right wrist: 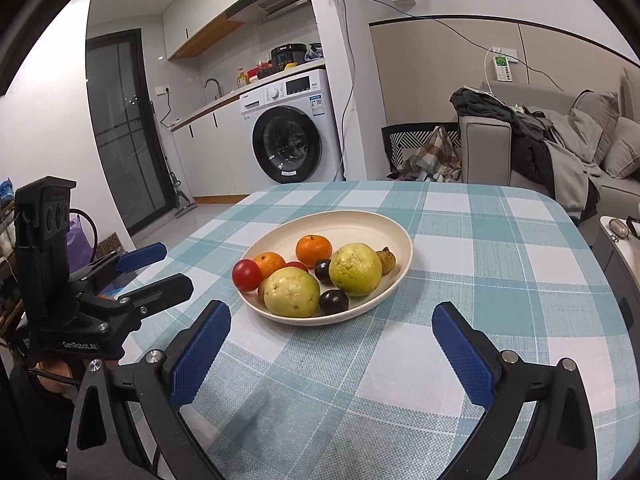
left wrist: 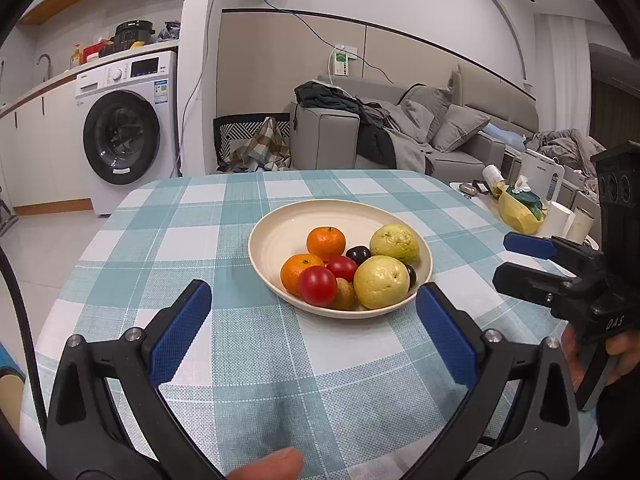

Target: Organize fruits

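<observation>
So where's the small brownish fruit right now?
In the right wrist view the small brownish fruit sits in the cream plate at its right rim, tucked behind the farther yellow-green guava.

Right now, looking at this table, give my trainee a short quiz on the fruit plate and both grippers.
1. True or false: the left gripper holds a fruit.
2. How many oranges lie on the plate?
3. Which is largest: A tomato, B guava, C plum?

Key: 1 false, both it and the right gripper stand open and empty above the tablecloth. 2 two. 3 B.
</observation>
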Demonstrator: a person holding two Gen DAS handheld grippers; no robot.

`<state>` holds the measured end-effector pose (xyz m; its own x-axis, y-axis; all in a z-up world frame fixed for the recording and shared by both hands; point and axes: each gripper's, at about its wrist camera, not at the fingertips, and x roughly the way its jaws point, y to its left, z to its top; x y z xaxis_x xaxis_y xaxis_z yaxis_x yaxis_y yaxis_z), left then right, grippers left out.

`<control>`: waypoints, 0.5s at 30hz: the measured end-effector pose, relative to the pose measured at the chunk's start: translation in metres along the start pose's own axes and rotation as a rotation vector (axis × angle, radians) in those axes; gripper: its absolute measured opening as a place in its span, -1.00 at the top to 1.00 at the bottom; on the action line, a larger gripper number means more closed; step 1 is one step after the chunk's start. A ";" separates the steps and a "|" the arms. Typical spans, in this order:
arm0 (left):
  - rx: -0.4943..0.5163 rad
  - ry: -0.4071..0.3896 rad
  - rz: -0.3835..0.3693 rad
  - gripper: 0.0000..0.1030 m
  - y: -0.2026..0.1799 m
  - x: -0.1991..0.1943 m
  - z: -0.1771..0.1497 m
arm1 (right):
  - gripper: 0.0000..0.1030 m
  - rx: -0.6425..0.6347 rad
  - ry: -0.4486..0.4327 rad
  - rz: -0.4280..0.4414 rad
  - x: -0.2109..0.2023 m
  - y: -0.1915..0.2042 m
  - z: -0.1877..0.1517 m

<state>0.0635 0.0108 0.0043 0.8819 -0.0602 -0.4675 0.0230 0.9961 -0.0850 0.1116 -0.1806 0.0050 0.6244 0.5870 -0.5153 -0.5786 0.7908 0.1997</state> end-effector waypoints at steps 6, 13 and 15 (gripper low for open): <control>-0.002 0.003 -0.010 -0.98 0.001 0.002 0.001 | -1.00 -0.007 -0.030 -0.002 -0.005 0.002 -0.001; -0.004 0.004 -0.009 -0.98 0.001 0.003 0.001 | -1.00 -0.012 -0.054 -0.002 -0.011 0.002 -0.001; -0.005 0.006 -0.010 -0.98 0.000 0.003 0.001 | -1.00 -0.008 -0.057 -0.008 -0.012 0.001 -0.001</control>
<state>0.0666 0.0111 0.0039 0.8790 -0.0702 -0.4716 0.0293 0.9952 -0.0935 0.1028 -0.1867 0.0101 0.6580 0.5898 -0.4681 -0.5773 0.7943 0.1893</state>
